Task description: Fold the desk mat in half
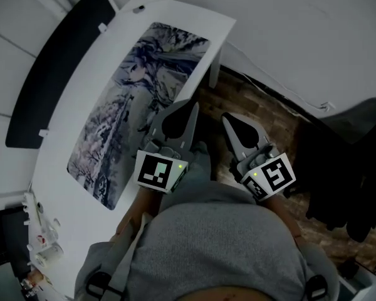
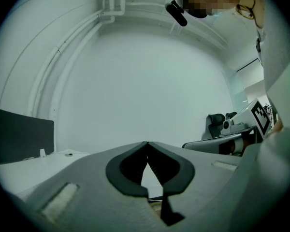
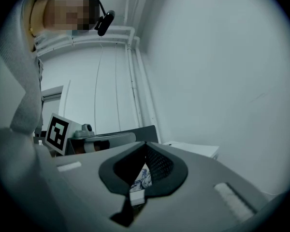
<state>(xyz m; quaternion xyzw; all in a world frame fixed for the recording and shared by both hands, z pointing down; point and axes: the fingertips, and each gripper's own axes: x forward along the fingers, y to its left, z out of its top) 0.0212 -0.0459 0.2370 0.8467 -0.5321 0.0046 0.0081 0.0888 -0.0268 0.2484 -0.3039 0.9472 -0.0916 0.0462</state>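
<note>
White desk [image 1: 194, 17] bears the desk mat [image 1: 138, 105] flat, unfolded; left gripper [image 1: 193, 105] and right gripper [image 1: 226, 117] hover nearby, jaws pressed together, empty; the whole fold is left.

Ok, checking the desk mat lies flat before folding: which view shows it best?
The head view: the whole desk mat lies spread on the white desk. The right gripper view shows only a sliver of its print behind the jaws; the left gripper view shows none.

No words or numbers can be read here.
The black-and-white squares [image 1: 158, 171] on the left tool [image 1: 191, 108] and right tool [image 1: 227, 119] are patterns, not letters, and the desk mat [image 1: 138, 105] shows only a drawing.
</note>
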